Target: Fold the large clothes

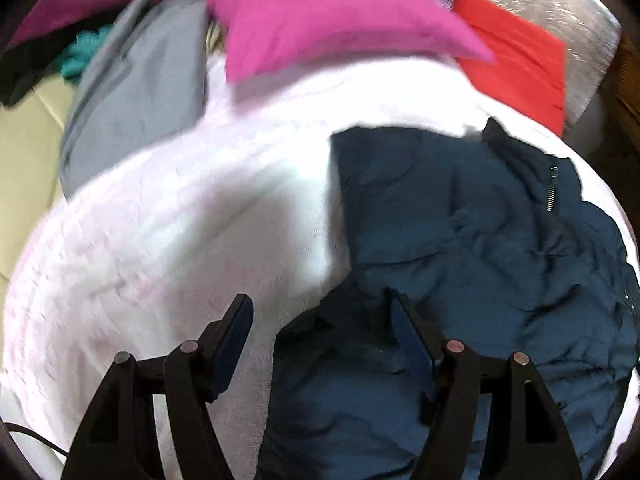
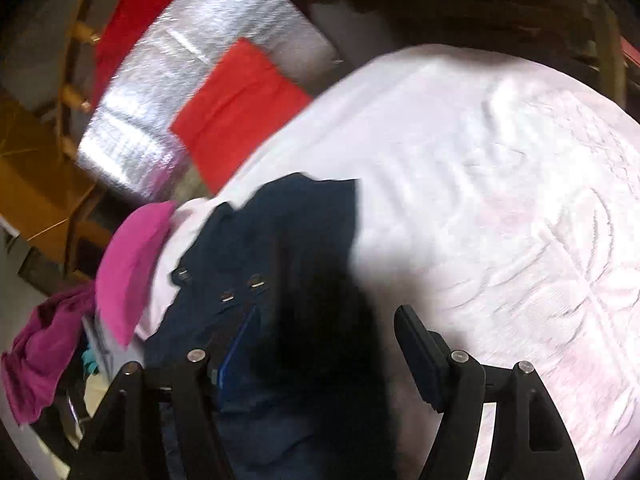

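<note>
A dark navy garment (image 1: 460, 232) with a zip lies crumpled on a white quilted bedcover (image 1: 180, 220). My left gripper (image 1: 322, 312) is open just above the garment's near left edge, with navy cloth between and under the fingers. In the right wrist view the same navy garment (image 2: 280, 248) shows its snap buttons, and my right gripper (image 2: 326, 324) is open over its right edge, partly above the white cover (image 2: 500, 200). Neither gripper holds cloth.
A folded pink garment (image 1: 320, 28), a red one (image 1: 520, 56) and a grey one (image 1: 136, 96) lie at the far side. A silver foil mat (image 2: 180, 80) lies beyond the bed. A magenta cloth (image 2: 36, 344) hangs at left; wooden furniture (image 2: 36, 184) stands behind.
</note>
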`<state>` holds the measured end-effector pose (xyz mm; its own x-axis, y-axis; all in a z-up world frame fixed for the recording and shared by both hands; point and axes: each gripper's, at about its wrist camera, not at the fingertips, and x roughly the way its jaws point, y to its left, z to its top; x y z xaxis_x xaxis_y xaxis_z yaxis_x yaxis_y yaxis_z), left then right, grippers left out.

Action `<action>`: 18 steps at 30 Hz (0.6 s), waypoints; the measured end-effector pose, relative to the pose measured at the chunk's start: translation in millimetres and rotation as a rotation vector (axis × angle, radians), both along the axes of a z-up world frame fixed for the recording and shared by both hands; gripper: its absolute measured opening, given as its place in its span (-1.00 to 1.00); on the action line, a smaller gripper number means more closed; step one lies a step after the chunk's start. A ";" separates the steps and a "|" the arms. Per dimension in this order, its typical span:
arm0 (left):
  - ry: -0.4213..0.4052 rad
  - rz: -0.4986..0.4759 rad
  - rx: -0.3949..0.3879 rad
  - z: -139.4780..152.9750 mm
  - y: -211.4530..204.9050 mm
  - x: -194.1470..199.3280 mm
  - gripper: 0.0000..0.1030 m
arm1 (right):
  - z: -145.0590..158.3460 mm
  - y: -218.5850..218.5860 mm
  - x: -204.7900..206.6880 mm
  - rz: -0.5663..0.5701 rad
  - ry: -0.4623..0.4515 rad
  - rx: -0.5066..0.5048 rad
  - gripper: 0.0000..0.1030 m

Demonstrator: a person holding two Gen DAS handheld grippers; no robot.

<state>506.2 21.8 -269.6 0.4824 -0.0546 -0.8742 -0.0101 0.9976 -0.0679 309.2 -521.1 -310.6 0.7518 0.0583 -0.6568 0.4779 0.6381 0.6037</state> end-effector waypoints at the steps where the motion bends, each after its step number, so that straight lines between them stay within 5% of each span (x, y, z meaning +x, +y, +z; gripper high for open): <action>1: 0.019 -0.005 -0.020 -5.9 0.1 2.3 0.39 | -7.8 -3.8 4.4 0.006 0.009 0.027 0.42; 4: 0.044 -0.017 -0.003 -16.0 -5.2 3.1 0.39 | -24.0 -0.4 22.1 0.044 0.050 0.059 0.42; 6: 0.035 -0.024 0.017 -14.5 -8.1 0.7 0.39 | -29.7 6.8 35.3 0.065 0.071 0.062 0.01; 9: -0.004 -0.022 0.014 -4.8 -8.5 -1.8 0.39 | -20.3 17.6 42.7 0.089 0.082 -0.010 -0.24; 12: -0.007 -0.014 0.021 -5.1 -9.7 -3.7 0.39 | -0.1 25.9 35.3 0.101 0.020 -0.080 -0.25; 16: 0.036 -0.052 0.068 -16.8 -17.8 2.1 0.39 | -25.6 21.6 39.8 0.111 0.132 -0.072 -0.25; 18: 0.015 -0.060 0.080 -10.2 -18.9 0.3 0.39 | -24.2 18.1 31.9 0.101 0.116 -0.046 -0.24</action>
